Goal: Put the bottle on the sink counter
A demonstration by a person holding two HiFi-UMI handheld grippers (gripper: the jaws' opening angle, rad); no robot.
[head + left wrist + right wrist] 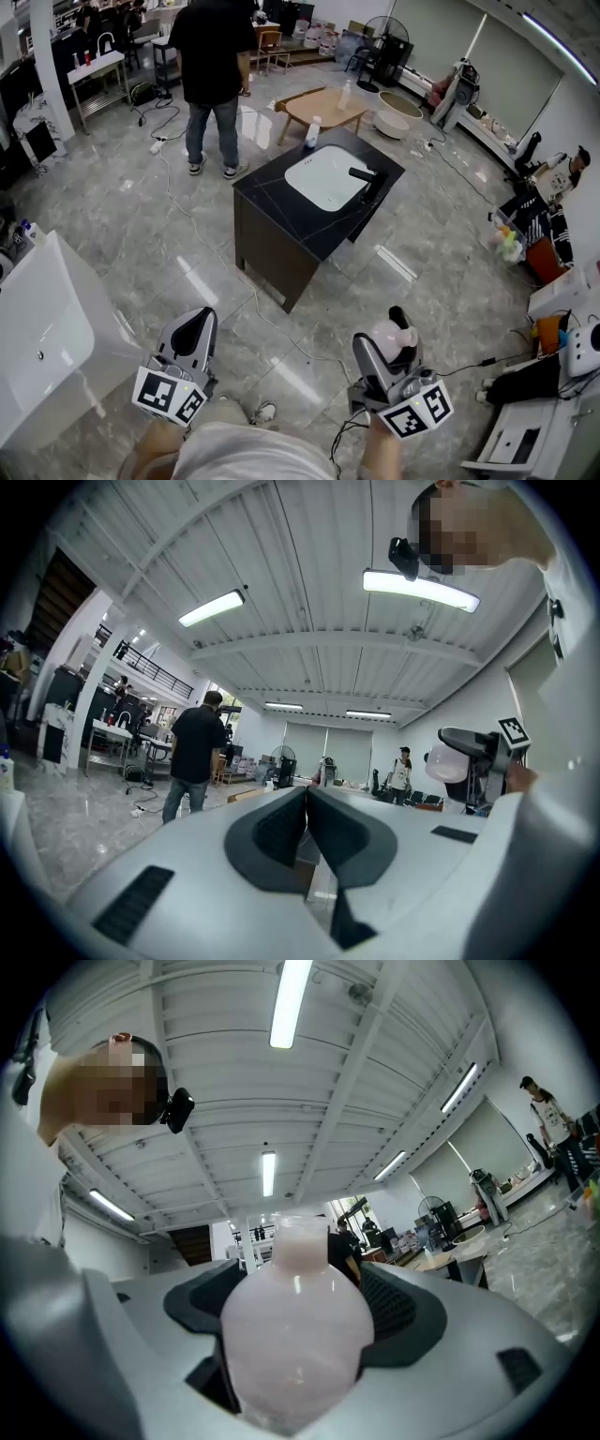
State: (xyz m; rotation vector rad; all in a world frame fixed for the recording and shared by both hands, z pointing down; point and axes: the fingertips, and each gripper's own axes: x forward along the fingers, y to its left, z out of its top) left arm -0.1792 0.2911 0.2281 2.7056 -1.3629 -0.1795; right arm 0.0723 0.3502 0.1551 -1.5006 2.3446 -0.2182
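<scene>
Wide open hall, grey polished stone floor (141, 234), strip lights on a ribbed ceiling (281, 564). Head view: dark sink worktop (281, 216) stands at 12 o'clock from both tongs, well apart from them. White basin (323, 176) set into it, black faucet (366, 176) at the basin's 3 o'clock. Small white container (312, 131) upright on the worktop's far edge, at the basin's 11 o'clock. Low wooden table (323, 108) just beyond. Person in a black top (214, 66) stands at 10 o'clock of the worktop, back to the camera. White tub (42, 328) at 9 o'clock of the frame.

Left tongs (199, 326), at 7 o'clock in the head view: jaws pressed together, pads meeting along a thin seam, nothing between them. Held off the floor.

Right tongs (386, 342), at 5 o'clock: jaws closed on the bottle (295, 1335), one dark pad on each side of its rounded body. Bottle is milky pink-white, its neck reaching past the jaw tips. It is carried in the air, low in the head view, nowhere near the sink worktop. In the left gripper view the right tongs show at 3 o'clock, the bottle's pale body visible in their grip.
</scene>
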